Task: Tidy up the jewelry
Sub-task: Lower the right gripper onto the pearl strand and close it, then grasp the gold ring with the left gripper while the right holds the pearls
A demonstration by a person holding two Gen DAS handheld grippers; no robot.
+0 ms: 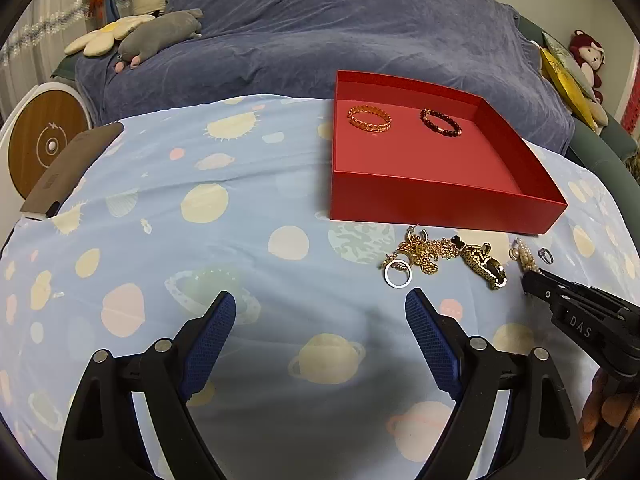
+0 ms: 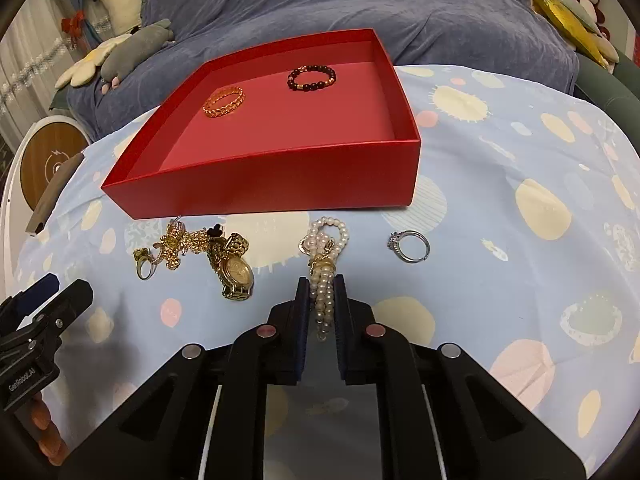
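- Planet-print sheet carries red box; gold bangle, bead bracelet inside.
- Right tongs pinching pearl strand.
- Left tongs spread, empty.

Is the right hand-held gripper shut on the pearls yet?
Yes. The right hand-held gripper has its fingers pressed against the pearl strand, which still lies on the sheet.
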